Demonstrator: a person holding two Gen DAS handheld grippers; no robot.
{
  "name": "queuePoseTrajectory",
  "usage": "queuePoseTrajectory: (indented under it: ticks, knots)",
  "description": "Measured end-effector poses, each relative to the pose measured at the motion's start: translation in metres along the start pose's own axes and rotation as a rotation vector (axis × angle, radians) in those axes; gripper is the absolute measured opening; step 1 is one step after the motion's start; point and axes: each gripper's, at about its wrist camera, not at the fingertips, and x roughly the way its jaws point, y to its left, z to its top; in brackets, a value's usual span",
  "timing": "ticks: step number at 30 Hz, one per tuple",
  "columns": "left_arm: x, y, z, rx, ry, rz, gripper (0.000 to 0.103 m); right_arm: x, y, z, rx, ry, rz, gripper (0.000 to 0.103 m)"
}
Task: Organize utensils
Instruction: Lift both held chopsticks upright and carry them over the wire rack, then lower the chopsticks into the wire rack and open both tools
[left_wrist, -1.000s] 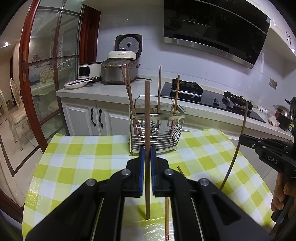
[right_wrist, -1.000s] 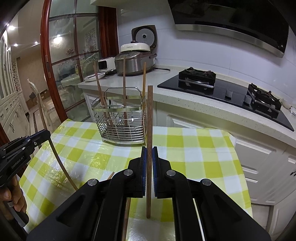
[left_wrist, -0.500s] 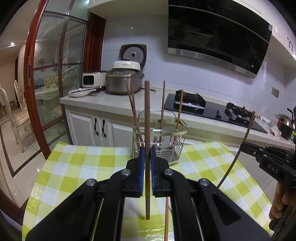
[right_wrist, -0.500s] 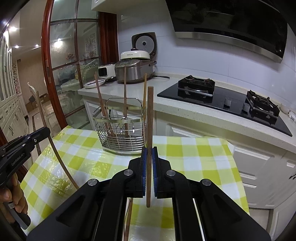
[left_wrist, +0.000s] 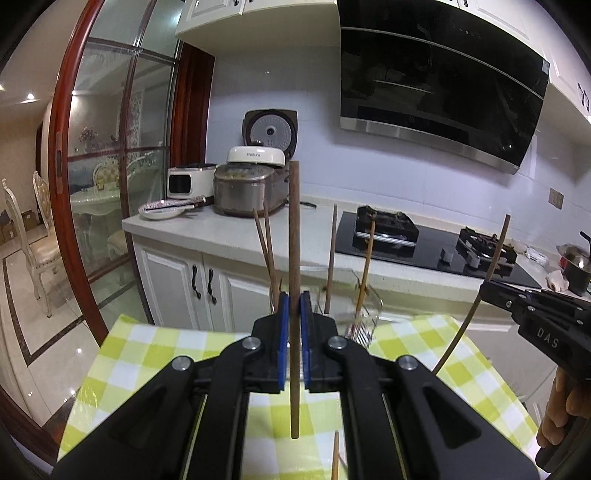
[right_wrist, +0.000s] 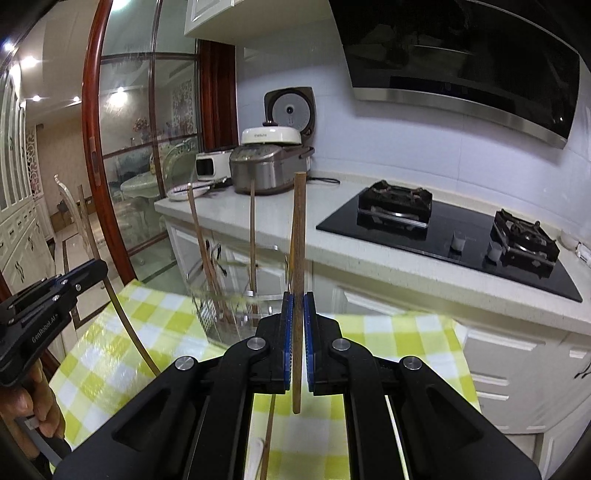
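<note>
My left gripper (left_wrist: 294, 306) is shut on a dark brown chopstick (left_wrist: 294, 236), held upright above the checked table. My right gripper (right_wrist: 298, 306) is shut on a lighter brown chopstick (right_wrist: 298, 236), also upright. A wire utensil rack (left_wrist: 360, 314) stands beyond both grippers, mostly hidden behind my left fingers; it shows blurred in the right wrist view (right_wrist: 236, 306). Several chopsticks (left_wrist: 267, 251) stand in it. The right gripper (left_wrist: 498, 291) with its chopstick shows at the right of the left wrist view; the left gripper (right_wrist: 92, 269) shows at the left of the right wrist view.
A yellow and white checked tablecloth (left_wrist: 147, 347) covers the table. Another chopstick (left_wrist: 335, 458) lies on it below the grippers. Behind is a counter with a rice cooker (left_wrist: 251, 184), a black gas hob (left_wrist: 424, 240) and white cabinets (left_wrist: 199, 284). A glass door (left_wrist: 92, 184) is at the left.
Both grippers have risen and tilted up with their chopsticks still held. The rack now sits lower in both views, partly behind the fingers.
</note>
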Motion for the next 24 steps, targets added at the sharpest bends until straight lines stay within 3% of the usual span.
queuePoseTrajectory:
  ticks: [24]
  knots:
    - [0.039, -0.007, 0.075, 0.007, -0.127, 0.036, 0.006, 0.033, 0.014, 0.093, -0.003, -0.121, 0.007, 0.006]
